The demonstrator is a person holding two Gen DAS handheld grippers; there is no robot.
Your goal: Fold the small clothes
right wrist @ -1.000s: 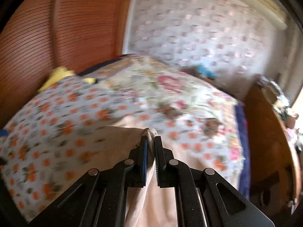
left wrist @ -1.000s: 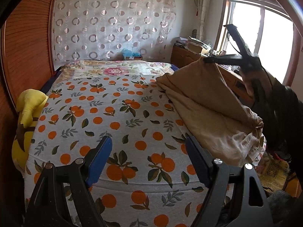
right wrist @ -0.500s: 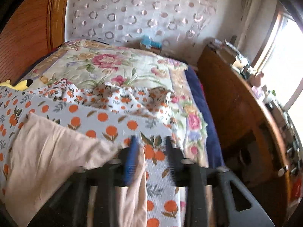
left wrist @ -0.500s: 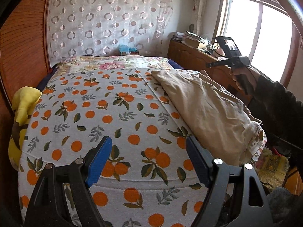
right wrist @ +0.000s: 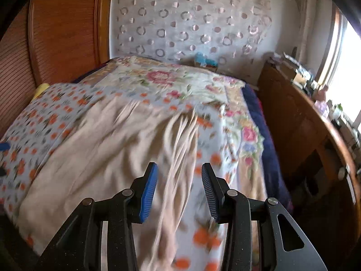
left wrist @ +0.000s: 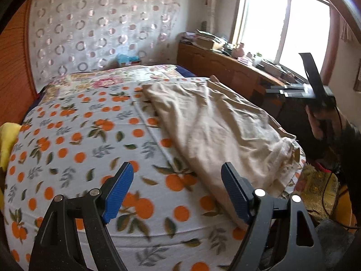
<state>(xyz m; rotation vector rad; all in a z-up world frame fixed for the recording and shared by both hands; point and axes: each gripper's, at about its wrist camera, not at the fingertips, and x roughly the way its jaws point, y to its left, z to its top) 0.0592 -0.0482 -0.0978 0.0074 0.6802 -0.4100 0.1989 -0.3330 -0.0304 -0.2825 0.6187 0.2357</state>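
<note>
A beige garment lies spread along the right side of the bed, on the orange-print sheet. My left gripper hovers open over the sheet near the bed's front edge, its right finger just over the garment's near edge. In the left wrist view my right gripper is held in a hand off the bed's right side. In its own blurred view the right gripper is open above the garment. A ridge of the cloth runs below the gap, and the pads do not touch it.
A yellow plush toy sits at the bed's left edge by a wooden panel wall. A floral quilt covers the far end. A cluttered wooden dresser runs along the right under the window.
The right gripper let go of the garment's lifted corner and its jaws opened. The cloth dropped flat on the bed, and the right hand drew back to the right. The left gripper shifted right.
</note>
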